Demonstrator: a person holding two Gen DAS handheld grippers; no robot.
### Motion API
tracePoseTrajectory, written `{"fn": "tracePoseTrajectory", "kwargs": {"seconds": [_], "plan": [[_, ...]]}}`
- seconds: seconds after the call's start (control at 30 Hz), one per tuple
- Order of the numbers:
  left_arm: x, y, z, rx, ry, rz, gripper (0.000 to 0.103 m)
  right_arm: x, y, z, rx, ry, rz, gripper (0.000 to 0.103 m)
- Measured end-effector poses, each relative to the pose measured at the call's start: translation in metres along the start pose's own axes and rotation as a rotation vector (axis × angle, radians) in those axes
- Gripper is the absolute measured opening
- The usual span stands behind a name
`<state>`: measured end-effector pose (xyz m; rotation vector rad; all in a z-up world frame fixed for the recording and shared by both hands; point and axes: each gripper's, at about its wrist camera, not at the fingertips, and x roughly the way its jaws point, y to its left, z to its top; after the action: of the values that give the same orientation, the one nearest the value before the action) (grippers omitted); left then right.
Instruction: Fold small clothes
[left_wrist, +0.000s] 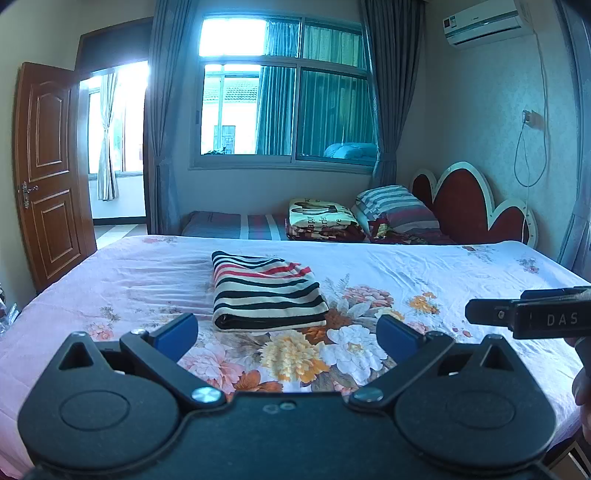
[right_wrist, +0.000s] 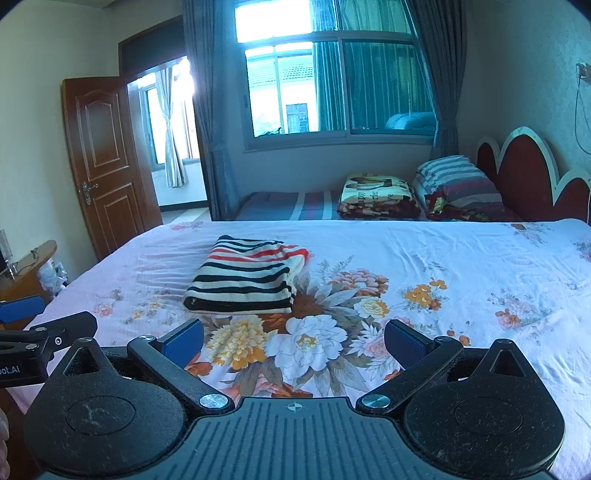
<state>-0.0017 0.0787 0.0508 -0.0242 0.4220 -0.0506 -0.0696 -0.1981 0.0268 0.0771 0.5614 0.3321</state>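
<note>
A folded striped garment (left_wrist: 264, 295), cream with black and red stripes, lies on the floral bedsheet (left_wrist: 424, 269). It also shows in the right wrist view (right_wrist: 245, 280). My left gripper (left_wrist: 288, 334) is open and empty, held above the sheet just in front of the garment. My right gripper (right_wrist: 293, 343) is open and empty, also short of the garment and to its right. Part of the right gripper's body (left_wrist: 532, 314) shows at the right edge of the left wrist view. The left gripper's side (right_wrist: 33, 332) shows at the left edge of the right wrist view.
A second bed (left_wrist: 240, 225) with a folded blanket (left_wrist: 325, 219) and striped pillows (left_wrist: 395, 206) stands behind, against a red headboard (left_wrist: 465, 206). A wooden door (left_wrist: 48, 170) is open at left. A small wooden table (right_wrist: 26, 269) stands left of the bed.
</note>
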Motion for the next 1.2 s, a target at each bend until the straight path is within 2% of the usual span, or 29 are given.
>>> {"fn": "tracePoseTrajectory", "kwargs": {"seconds": [1.2], "plan": [[0.0047,0.0015,-0.0012,0.0,0.003,-0.032,0.102,-0.0014,-0.0019,-0.0033,-0.005,-0.002,0.003,0.103]]}}
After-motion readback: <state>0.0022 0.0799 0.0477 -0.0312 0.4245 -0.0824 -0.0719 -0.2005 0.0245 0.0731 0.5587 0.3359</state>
